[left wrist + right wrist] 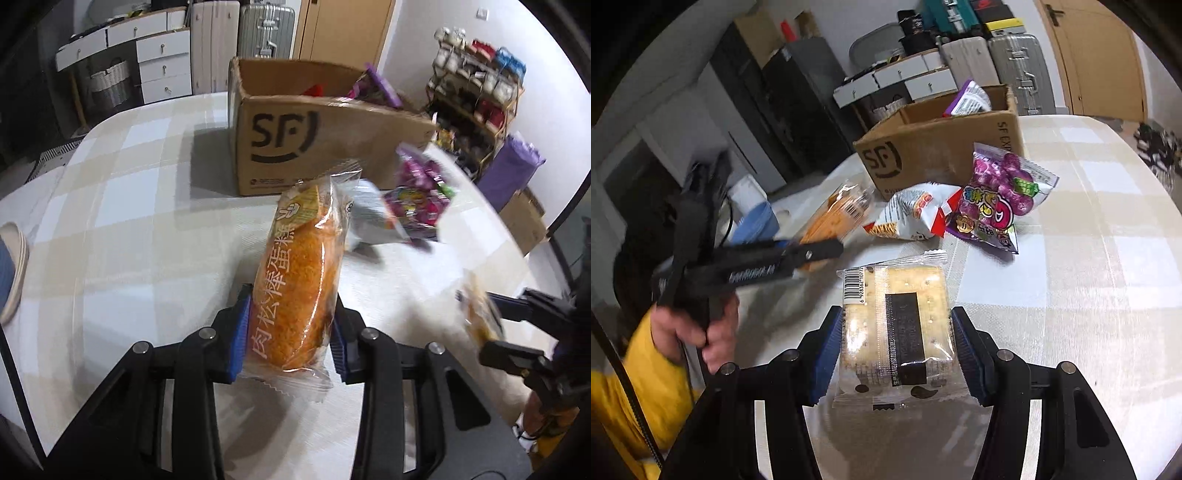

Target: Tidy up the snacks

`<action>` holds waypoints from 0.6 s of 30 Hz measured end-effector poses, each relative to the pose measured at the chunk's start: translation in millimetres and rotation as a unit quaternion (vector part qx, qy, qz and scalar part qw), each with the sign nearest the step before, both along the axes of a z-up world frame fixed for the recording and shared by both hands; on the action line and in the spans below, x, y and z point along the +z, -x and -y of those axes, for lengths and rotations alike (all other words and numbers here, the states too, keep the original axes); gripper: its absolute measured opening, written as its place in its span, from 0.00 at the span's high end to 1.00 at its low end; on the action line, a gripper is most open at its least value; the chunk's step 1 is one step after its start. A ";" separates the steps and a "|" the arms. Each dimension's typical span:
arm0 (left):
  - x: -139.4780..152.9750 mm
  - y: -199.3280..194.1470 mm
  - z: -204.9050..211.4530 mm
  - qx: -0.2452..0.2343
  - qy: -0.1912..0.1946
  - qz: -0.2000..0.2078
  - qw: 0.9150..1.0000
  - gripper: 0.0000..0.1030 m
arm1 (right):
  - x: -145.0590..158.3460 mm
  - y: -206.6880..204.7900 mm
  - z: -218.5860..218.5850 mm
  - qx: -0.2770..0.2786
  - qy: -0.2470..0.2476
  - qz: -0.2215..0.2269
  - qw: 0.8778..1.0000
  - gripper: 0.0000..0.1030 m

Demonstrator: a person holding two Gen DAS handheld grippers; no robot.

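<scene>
Left wrist view: the left gripper [291, 328] is closed on the floss cake [301, 273], a soft orange bun in clear film, with the blue pads pressing its lower third from either side. The cake stands up from the jaws toward twelve o'clock, above the checked tablecloth [122, 206]. It looks light and squashy, so a gentle squeeze low on the body suits it; the slick film could slide if tilted. The cardboard box [314, 147] sits at twelve o'clock, open-topped, with packets already inside. Loose snack bags [413, 199] lie at two o'clock, blurred.

Right wrist view: the right gripper [897, 350] is closed across the width of the cracker pack [897, 328], a flat, stiff, brittle sandwich in clear wrap, held just above the table. Crackers break under pressure, so gripping the long edges lightly seems wise. The box [942, 147] is at twelve o'clock, the purple candy bag [1001, 195] at one o'clock, a white bag [916, 214] beside it. The left gripper [816, 254] shows at ten o'clock.
</scene>
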State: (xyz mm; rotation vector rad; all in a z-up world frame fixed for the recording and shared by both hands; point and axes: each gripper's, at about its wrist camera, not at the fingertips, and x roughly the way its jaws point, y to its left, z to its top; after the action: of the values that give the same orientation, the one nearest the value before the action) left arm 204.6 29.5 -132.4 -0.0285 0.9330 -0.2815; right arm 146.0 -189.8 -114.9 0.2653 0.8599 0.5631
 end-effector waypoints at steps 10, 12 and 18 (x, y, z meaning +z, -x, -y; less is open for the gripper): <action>46.1 74.2 6.4 0.018 0.035 0.055 0.998 0.68 | 35.8 26.5 18.6 -0.028 -0.084 0.029 0.996 0.43; 57.4 92.0 7.8 0.019 0.047 0.071 0.996 0.68 | 46.1 32.3 18.1 -0.030 -0.090 0.041 0.995 0.43; 86.5 137.7 15.4 0.014 0.060 0.107 0.992 0.68 | 74.8 48.4 12.8 -0.024 -0.102 0.075 0.992 0.43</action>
State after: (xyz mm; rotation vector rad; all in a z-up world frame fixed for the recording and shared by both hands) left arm 66.9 14.1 -45.9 -0.1196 0.7016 -0.3079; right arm 97.6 -202.6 -40.1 0.4238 0.6481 0.6181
